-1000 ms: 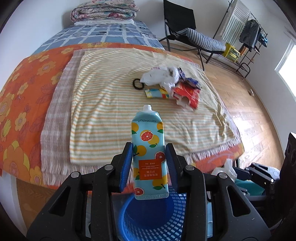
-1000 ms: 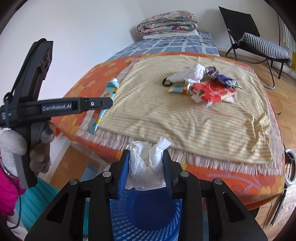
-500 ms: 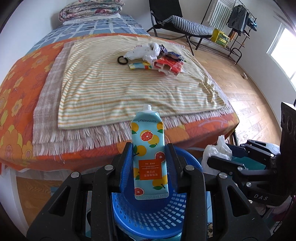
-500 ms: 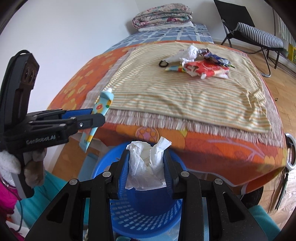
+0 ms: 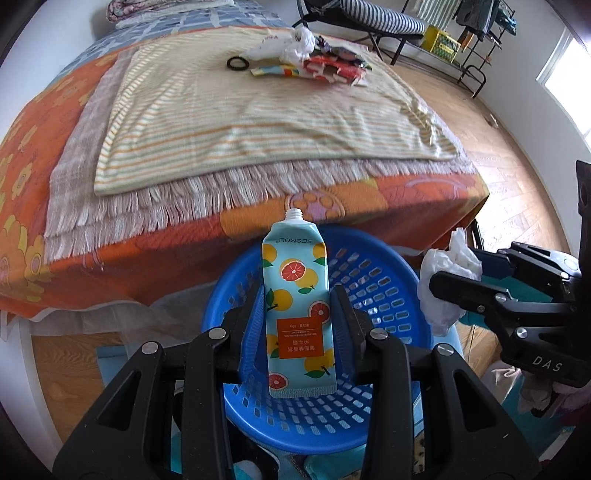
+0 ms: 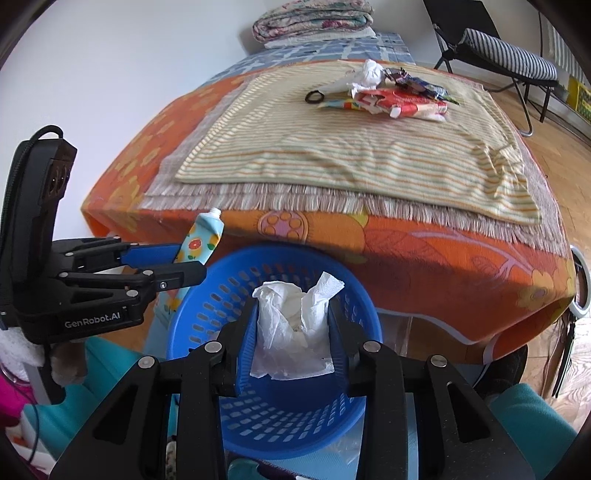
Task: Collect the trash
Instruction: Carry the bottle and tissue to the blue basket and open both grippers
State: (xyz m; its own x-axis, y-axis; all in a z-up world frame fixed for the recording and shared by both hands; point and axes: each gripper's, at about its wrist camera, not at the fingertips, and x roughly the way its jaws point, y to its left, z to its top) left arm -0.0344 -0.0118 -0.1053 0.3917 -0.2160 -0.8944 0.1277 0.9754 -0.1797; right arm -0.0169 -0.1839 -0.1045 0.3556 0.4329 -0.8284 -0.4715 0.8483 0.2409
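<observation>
My left gripper (image 5: 297,317) is shut on a light-blue tube with orange fruit print (image 5: 295,291), capless, held over the round blue basket (image 5: 384,280). My right gripper (image 6: 291,332) is shut on a crumpled white tissue (image 6: 291,332) above the same basket (image 6: 221,295). The left gripper and its tube (image 6: 201,240) show at the left of the right wrist view. The right gripper and its tissue (image 5: 447,280) show at the right of the left wrist view. More trash lies on the striped blanket: a white bag (image 5: 291,40), red wrappers (image 6: 402,103) and a black ring (image 5: 237,62).
The bed with an orange flowered cover (image 5: 110,254) stands just behind the basket. A folded quilt (image 6: 314,18) lies at its far end. A black folding chair (image 6: 491,48) and a clothes rack (image 5: 476,37) stand on the wooden floor to the right.
Both grippers have pulled back from the bed and dropped lower. The blue basket now lies under both, and more of its inside shows. Each keeps its hold.
</observation>
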